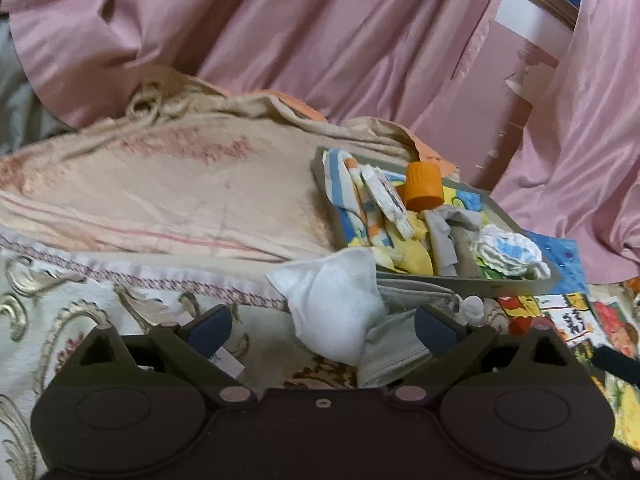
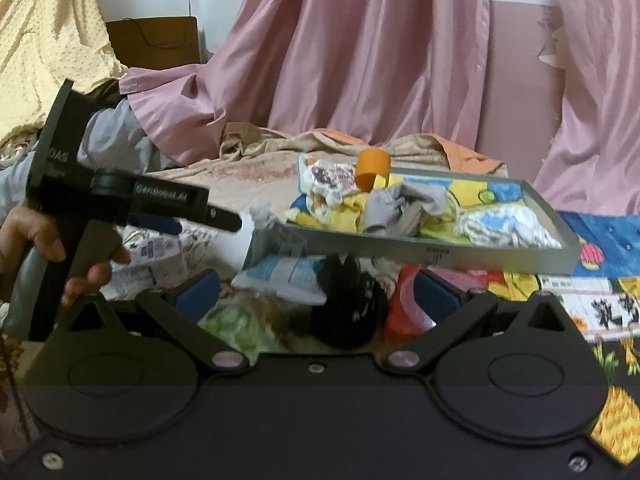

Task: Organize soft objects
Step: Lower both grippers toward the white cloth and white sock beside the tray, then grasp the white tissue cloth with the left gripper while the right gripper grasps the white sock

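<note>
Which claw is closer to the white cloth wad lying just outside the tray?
Left. The left claw is open with the white cloth wad between its fingers. The right claw is open over a black bundle, off to the side.

light: soft daylight | blur: mild | edges: fisheye-bent, dark corners

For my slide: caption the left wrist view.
Open left tool approaches white cloth beside grey tray of soft items.

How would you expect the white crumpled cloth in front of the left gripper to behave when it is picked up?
The white cloth looks thin and crumpled, so it probably droops. It seems light. It overlaps a face mask, which might drag along.
</note>
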